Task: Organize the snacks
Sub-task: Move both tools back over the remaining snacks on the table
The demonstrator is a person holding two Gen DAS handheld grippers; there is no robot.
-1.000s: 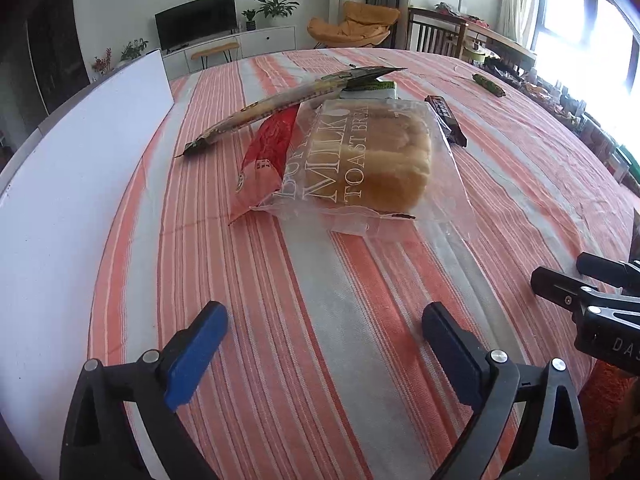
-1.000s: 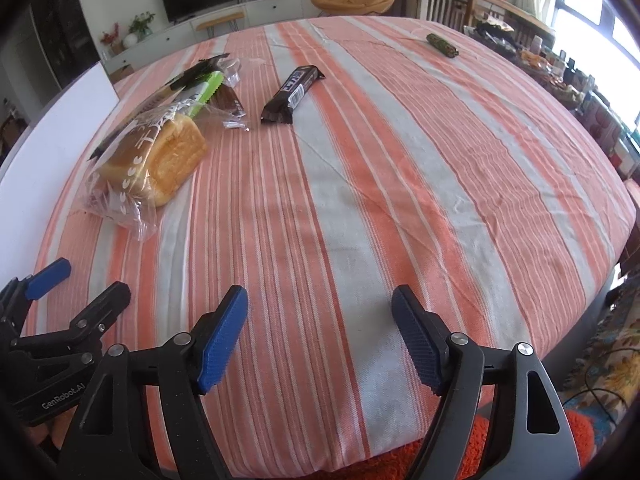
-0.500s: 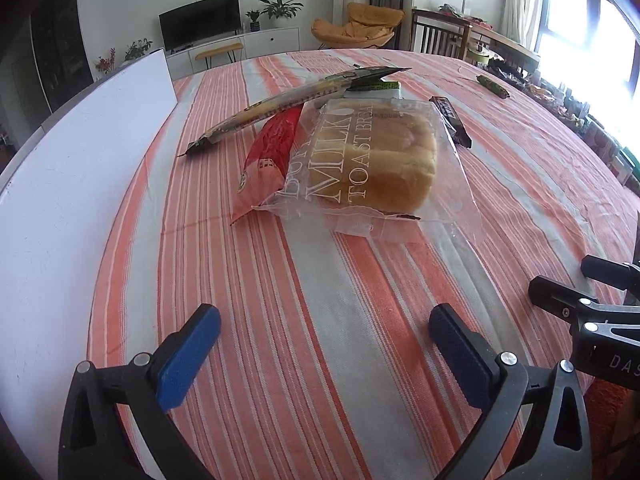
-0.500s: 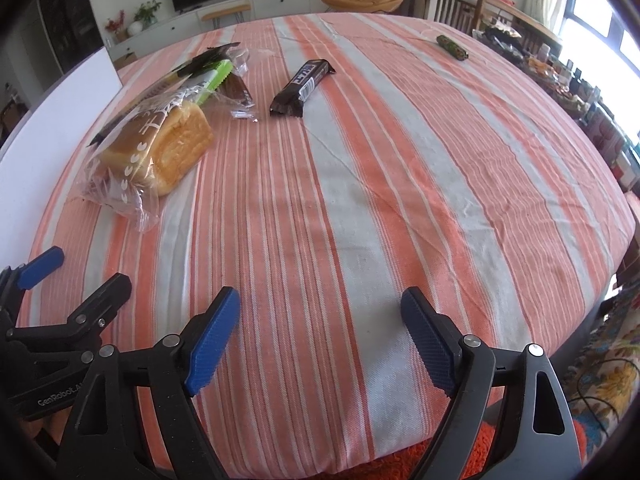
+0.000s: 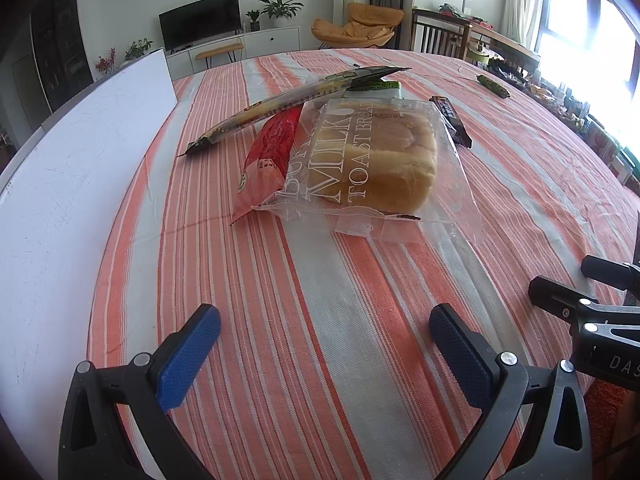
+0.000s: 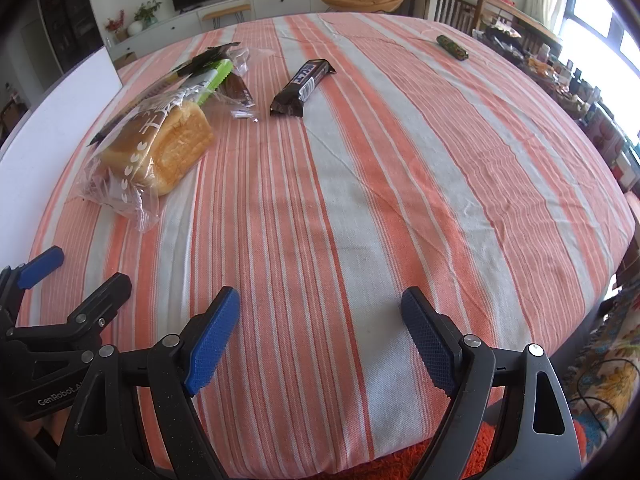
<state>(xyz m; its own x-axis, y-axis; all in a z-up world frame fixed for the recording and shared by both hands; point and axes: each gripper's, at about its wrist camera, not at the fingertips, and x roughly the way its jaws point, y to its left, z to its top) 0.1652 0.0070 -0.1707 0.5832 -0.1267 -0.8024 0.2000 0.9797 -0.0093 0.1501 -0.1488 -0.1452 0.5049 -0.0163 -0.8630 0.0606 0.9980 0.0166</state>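
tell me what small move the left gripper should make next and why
Probably ease the left gripper forward toward the bagged toast bread. Its jaws stand open and empty over the striped tablecloth, short of the bag, which is the nearest snack and lies straight ahead. The right gripper is also open and empty.

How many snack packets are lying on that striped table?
6, maybe more hidden: bread bag, red packet beside it, long thin pack and green pack behind, dark bar mid-table, small green bar far right.
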